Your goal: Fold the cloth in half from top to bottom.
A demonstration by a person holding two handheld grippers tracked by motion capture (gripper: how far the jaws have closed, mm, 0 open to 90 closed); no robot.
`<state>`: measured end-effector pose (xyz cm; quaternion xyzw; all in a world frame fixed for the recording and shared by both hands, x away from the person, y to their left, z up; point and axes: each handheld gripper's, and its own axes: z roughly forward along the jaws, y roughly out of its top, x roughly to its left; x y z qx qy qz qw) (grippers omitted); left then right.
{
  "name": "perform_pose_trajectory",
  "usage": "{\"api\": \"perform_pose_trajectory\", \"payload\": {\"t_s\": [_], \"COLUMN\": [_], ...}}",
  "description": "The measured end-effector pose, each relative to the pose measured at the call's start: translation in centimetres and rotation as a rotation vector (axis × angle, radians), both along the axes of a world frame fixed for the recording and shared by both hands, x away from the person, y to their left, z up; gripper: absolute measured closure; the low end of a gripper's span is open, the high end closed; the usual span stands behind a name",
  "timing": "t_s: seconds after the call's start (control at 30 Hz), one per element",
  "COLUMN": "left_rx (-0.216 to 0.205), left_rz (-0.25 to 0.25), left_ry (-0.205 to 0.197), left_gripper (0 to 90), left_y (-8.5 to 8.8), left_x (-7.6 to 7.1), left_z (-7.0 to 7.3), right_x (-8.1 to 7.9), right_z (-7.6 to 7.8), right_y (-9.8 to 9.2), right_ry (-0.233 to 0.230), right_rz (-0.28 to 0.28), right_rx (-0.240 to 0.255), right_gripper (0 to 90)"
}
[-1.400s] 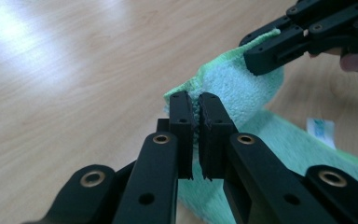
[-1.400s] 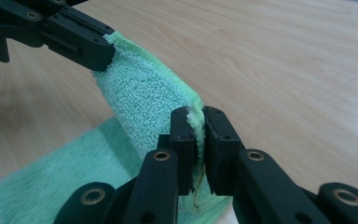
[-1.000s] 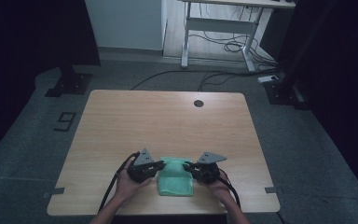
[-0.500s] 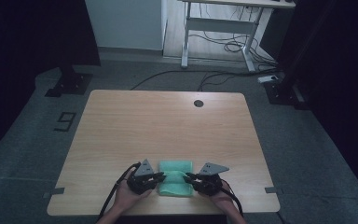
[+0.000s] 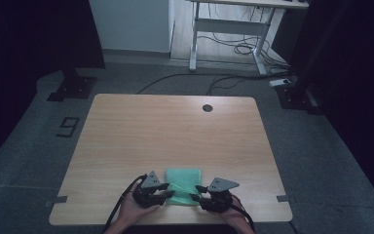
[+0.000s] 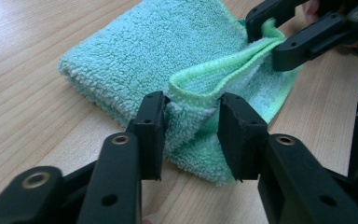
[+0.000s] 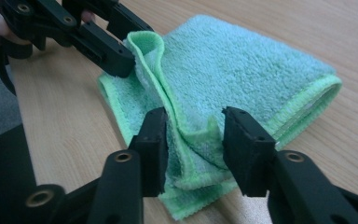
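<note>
Green terry towel (image 6: 168, 51) folded (hem bunched); left gripper (image 6: 191, 135), right gripper (image 7: 193, 144) just parted, straddling corners.

Bare tabletop (image 5: 175, 131) beyond folded towel (image 5: 183, 179)

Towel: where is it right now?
High view: the towel lies folded at the table's near edge, centre, between the left gripper and right gripper.
</note>
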<state>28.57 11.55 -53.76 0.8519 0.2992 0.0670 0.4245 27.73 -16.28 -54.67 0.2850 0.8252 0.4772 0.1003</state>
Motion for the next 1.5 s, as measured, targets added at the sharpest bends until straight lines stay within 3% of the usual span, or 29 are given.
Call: {"api": "perform_pose_trajectory", "payload": {"t_s": [0.2, 0.33, 0.37, 0.53, 0.67, 0.8, 0.87, 0.9, 0.97, 1.17, 1.37, 1.5], "left_rx": [-0.011, -0.051, -0.078, -0.098, -0.084, -0.051, -0.041, -0.009, 0.016, 0.050, 0.082, 0.074], "left_rz": [0.004, 0.016, 0.026, 0.052, 0.062, 0.049, 0.043, 0.035, 0.022, -0.001, -0.009, -0.002], "left_ry": [-0.007, -0.023, -0.025, -0.038, -0.032, 0.000, 0.010, 0.019, 0.023, 0.037, 0.034, 0.037], "left_gripper": [46.5, 43.4, 43.0, 43.3, 43.8, 43.9, 43.9, 43.9, 43.8, 41.8, 36.8, 35.8], "left_y": [0.5, 1.2, 1.6, 1.8, 1.3, -0.2, -0.5, -1.0, -1.2, -1.2, -1.0, -0.9], "left_x": [-0.4, -0.5, -0.3, 0.6, 1.4, 2.7, 2.9, 3.1, 3.0, 2.3, 1.8, 1.8], "left_z": [0.4, 1.5, 2.1, 3.0, 2.9, 2.2, 2.0, 1.5, 1.0, 0.1, -0.7, -0.7], "right_x": [-0.7, -0.8, -0.4, 1.4, 2.5, 3.2, 3.2, 3.1, 2.7, 1.4, 0.7, 0.6], "right_z": [0.8, 1.9, 2.3, 2.8, 2.9, 2.3, 2.1, 1.6, 1.2, 0.4, -0.4, -0.5], "right_y": [-0.5, -1.2, -1.6, -1.8, -1.2, 1.0, 1.4, 2.2, 2.6, 3.0, 2.5, 2.5], "right_ry": [-0.025, -0.045, -0.056, -0.036, -0.027, -0.013, -0.010, -0.004, -0.002, -0.005, 0.001, 0.002], "right_rz": [-0.019, -0.047, -0.069, -0.103, -0.111, -0.092, -0.088, -0.076, -0.064, -0.038, -0.049, -0.053], "right_rx": [0.037, 0.065, 0.069, 0.077, 0.060, 0.006, -0.006, -0.036, -0.061, -0.125, -0.105, -0.102], "right_gripper": [50.6, 49.0, 48.6, 48.7, 48.7, 48.4, 48.0, 47.6, 46.7, 43.0, 40.3, 39.3]}}
